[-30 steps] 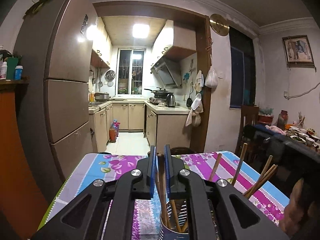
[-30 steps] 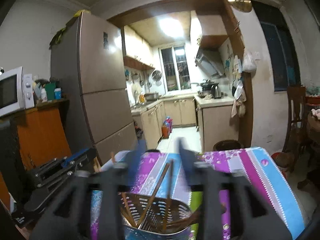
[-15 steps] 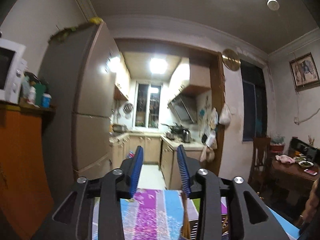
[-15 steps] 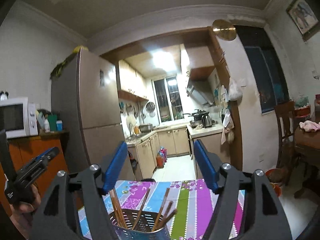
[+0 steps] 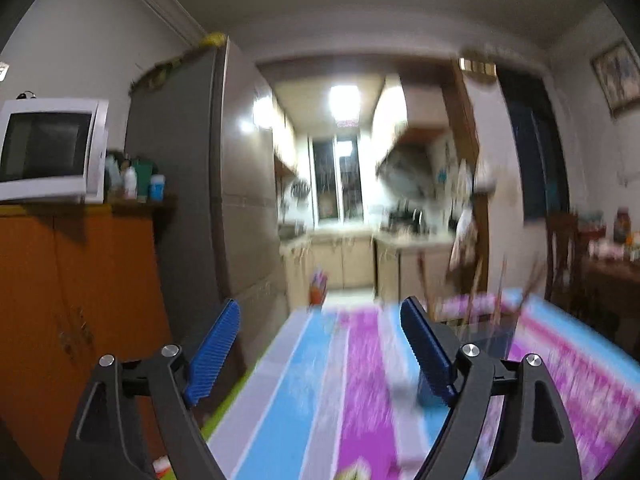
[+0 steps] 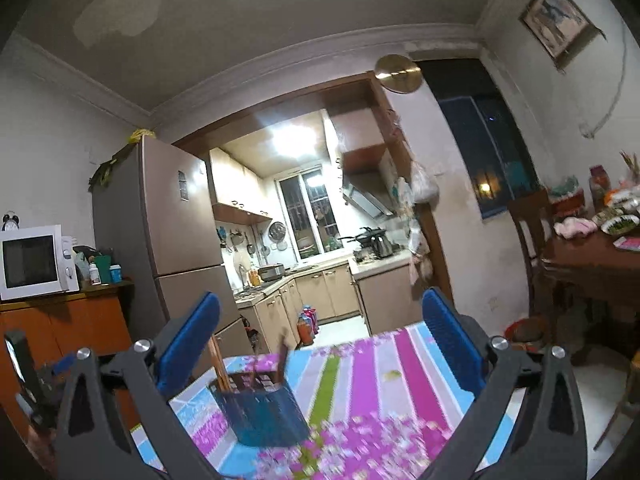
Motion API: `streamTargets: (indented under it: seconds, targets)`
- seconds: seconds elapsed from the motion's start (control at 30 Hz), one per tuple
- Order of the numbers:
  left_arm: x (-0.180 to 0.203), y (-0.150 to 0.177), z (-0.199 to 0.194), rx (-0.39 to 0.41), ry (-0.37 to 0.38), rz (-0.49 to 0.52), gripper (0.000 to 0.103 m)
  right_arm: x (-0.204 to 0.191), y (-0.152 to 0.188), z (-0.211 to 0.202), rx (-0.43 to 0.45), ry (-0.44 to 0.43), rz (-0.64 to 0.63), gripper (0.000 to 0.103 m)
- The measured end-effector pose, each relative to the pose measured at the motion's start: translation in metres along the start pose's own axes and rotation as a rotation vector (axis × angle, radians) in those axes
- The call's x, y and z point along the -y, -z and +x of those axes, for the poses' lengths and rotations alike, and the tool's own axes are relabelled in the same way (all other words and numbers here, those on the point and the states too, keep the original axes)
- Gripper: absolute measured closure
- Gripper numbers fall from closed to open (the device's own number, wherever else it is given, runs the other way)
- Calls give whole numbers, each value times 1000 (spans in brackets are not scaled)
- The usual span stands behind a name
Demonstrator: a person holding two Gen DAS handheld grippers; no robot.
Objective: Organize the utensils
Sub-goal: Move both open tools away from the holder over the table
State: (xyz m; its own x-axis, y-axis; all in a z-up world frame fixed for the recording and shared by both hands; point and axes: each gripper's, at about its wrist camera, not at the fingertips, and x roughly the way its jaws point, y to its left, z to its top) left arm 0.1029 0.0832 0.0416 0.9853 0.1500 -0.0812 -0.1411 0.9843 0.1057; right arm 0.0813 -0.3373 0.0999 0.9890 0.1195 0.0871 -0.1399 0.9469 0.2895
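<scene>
Both tools point level over the striped desk point(image 6: 360, 372), jaws opening, nothing between them. The utensil holder point(image 6: 260, 408) with chopsticks point(image 6: 218, 364) stands ahead-left of the right tool point(image 6: 320, 332), ahead-right of the left tool point(image 5: 320, 344).

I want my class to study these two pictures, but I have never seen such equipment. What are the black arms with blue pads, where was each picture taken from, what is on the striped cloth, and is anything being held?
There is no robot here. A person holds one two-fingered grasping tool in each hand, and a wide-angle camera on each tool looks forward along its fingers. One picture comes from the left tool, the other from the right tool. The blue parts are the gripping pads.

Both look across a table with a striped, flowered tablecloth toward a kitchen. On the cloth stands a perforated utensil holder with wooden chopsticks in it; it appears blurred in both views.

Nothing is held: both tools' jaws are opening, with only empty space between the pads.
</scene>
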Motion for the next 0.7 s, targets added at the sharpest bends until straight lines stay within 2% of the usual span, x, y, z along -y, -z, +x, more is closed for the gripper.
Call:
streamTargets:
  seconds: [0.07, 0.17, 0.23, 0.37, 0.5, 0.63, 0.7]
  targets:
    - [-2, 24, -3, -84, -23, -1, 20, 17, 9, -12, -23, 25, 11, 5]
    - [-13, 55, -1, -238, -37, -96, 20, 41, 25, -25, -58, 49, 25, 5]
    - [-27, 76, 4, -333, -43, -197, 20, 56, 36, -30, -82, 48, 35, 5]
    - [-45, 110, 19, -453, -77, -293, 20, 102, 59, -28, -161, 30, 118, 5]
    - [-58, 134, 29, -530, -115, -371, 20, 146, 80, -25, -200, -15, 260, 5]
    - [-65, 149, 35, -568, -132, -443, 20, 175, 98, -19, -227, -38, 375, 5]
    - [-69, 149, 35, -563, -135, -454, 20, 184, 108, -15, -247, -58, 428, 5]
